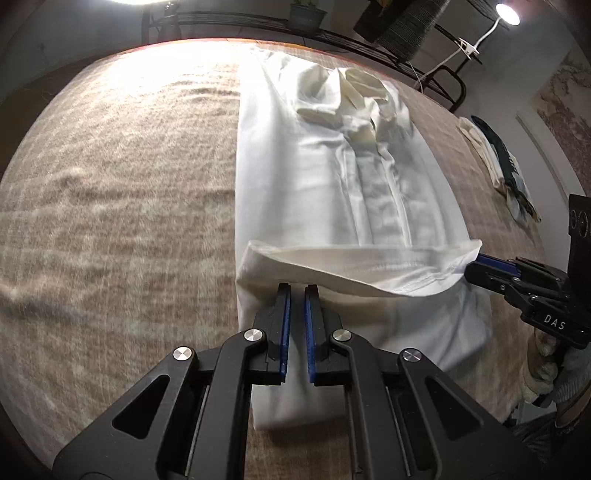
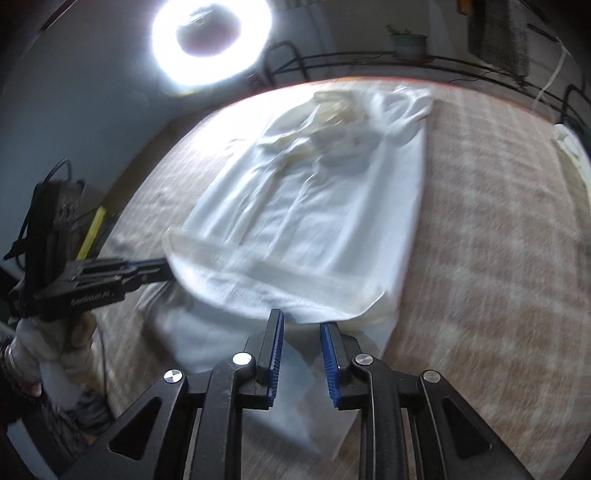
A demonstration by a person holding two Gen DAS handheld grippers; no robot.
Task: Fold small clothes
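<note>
A white shirt [image 1: 332, 177] lies lengthwise on the beige plaid cloth, sides folded in, collar at the far end. Its near hem [image 1: 354, 269] is lifted and curled back over the body. My left gripper [image 1: 297, 291] is shut on the hem's left part. My right gripper [image 1: 476, 264] enters from the right and is shut on the hem's right corner. In the right wrist view the shirt [image 2: 325, 192] is blurred; my right gripper [image 2: 301, 319] holds the raised hem [image 2: 280, 288] and my left gripper [image 2: 162, 267] pinches its left corner.
A stack of folded clothes [image 1: 502, 166] lies at the table's far right. A ring light [image 2: 212, 44] glares above the far left. A metal rack with a plant pot [image 1: 306, 16] stands behind the table edge. The plaid table cover [image 1: 110, 203] extends to the left.
</note>
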